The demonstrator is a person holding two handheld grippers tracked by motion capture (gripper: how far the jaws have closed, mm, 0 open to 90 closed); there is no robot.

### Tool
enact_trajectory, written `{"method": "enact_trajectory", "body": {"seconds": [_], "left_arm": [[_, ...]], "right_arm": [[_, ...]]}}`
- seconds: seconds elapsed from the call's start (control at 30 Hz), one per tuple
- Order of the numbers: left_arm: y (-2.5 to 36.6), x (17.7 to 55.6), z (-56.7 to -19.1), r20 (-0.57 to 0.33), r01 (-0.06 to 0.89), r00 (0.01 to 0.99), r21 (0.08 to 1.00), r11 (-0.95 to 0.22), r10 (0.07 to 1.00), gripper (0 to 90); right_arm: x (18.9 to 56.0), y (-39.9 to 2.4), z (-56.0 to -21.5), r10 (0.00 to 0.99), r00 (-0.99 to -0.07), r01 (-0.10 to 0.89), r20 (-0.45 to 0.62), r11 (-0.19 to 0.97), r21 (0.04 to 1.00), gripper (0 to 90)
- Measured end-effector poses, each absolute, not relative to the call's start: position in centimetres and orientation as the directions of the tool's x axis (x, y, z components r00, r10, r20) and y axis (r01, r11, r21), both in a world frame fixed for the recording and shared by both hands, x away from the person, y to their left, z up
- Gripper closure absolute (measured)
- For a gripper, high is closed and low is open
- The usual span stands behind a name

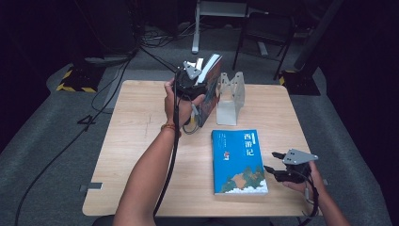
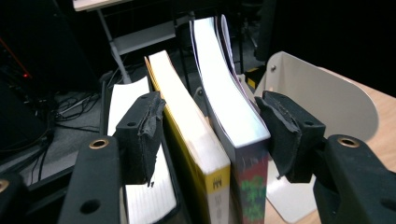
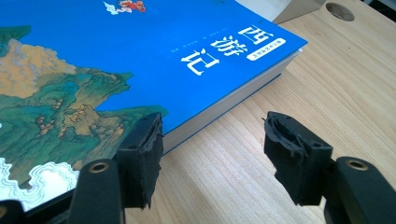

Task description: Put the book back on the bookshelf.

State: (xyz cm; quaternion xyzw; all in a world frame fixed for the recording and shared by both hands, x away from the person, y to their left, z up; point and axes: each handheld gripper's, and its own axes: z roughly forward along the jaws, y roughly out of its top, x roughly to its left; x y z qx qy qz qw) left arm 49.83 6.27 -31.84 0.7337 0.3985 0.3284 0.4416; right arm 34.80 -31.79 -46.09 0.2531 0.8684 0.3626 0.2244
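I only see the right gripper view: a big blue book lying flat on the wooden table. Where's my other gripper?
Observer: The left gripper is up at the far side of the table, at some upright books beside a white metal bookend.
Operator: How many books is it around?
Observer: Two stand between its jaws: a yellow-spined book and a book with a multicoloured spine. I cannot tell if the pads press on them.
Operator: Is anything else standing there?
Observer: Yes, a third block of white pages stands just outside one jaw.
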Motion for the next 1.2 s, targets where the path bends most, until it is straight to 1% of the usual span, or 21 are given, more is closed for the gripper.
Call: {"method": "enact_trajectory", "body": {"seconds": [0.17, 0.33, 0.6, 0.7, 0.8, 0.93, 1.07, 1.17, 1.2], "left_arm": [[6.8, 49.2, -31.9, 0.135, 0.297, 0.490, 0.903, -0.310, 0.861, 38.7], [7.4, 48.5, -31.9, 0.160, 0.290, 0.507, 0.894, -0.342, 0.847, 38.1], [8.5, 47.2, -32.7, 0.163, 0.287, 0.540, 0.887, -0.363, 0.826, 37.7], [8.9, 46.7, -33.5, 0.183, 0.283, 0.558, 0.875, -0.393, 0.810, 37.0], [9.4, 46.2, -34.7, 0.169, 0.300, 0.578, 0.866, -0.401, 0.798, 36.3], [9.8, 45.3, -36.5, 0.174, 0.316, 0.602, 0.844, -0.433, 0.779, 33.6], [9.9, 44.1, -38.4, 0.206, 0.309, 0.631, 0.817, -0.486, 0.748, 32.6], [10.1, 43.3, -39.7, 0.189, 0.316, 0.664, 0.806, -0.500, 0.724, 31.4], [10.2, 42.7, -40.5, 0.179, 0.313, 0.688, 0.801, -0.511, 0.703, 30.9]], "right_arm": [[34.8, -31.7, -46.1, 0.604, -0.770, 0.277, -0.207, 0.608, 0.744, 38.0], [34.8, -31.7, -46.1, 0.605, -0.769, 0.278, -0.207, 0.609, 0.743, 38.0], [34.8, -31.7, -46.1, 0.604, -0.770, 0.279, -0.206, 0.610, 0.742, 37.8], [34.8, -31.7, -46.1, 0.608, -0.767, 0.285, -0.205, 0.609, 0.740, 37.8], [34.8, -31.6, -46.2, 0.609, -0.767, 0.286, -0.204, 0.608, 0.741, 37.8], [34.8, -31.6, -46.2, 0.605, -0.770, 0.287, -0.204, 0.614, 0.736, 37.8], [34.8, -31.6, -46.2, 0.600, -0.774, 0.290, -0.202, 0.620, 0.729, 37.6], [34.8, -31.7, -46.3, 0.598, -0.778, 0.298, -0.191, 0.620, 0.726, 37.5], [34.8, -31.6, -46.4, 0.589, -0.786, 0.300, -0.190, 0.631, 0.715, 37.2]]}}
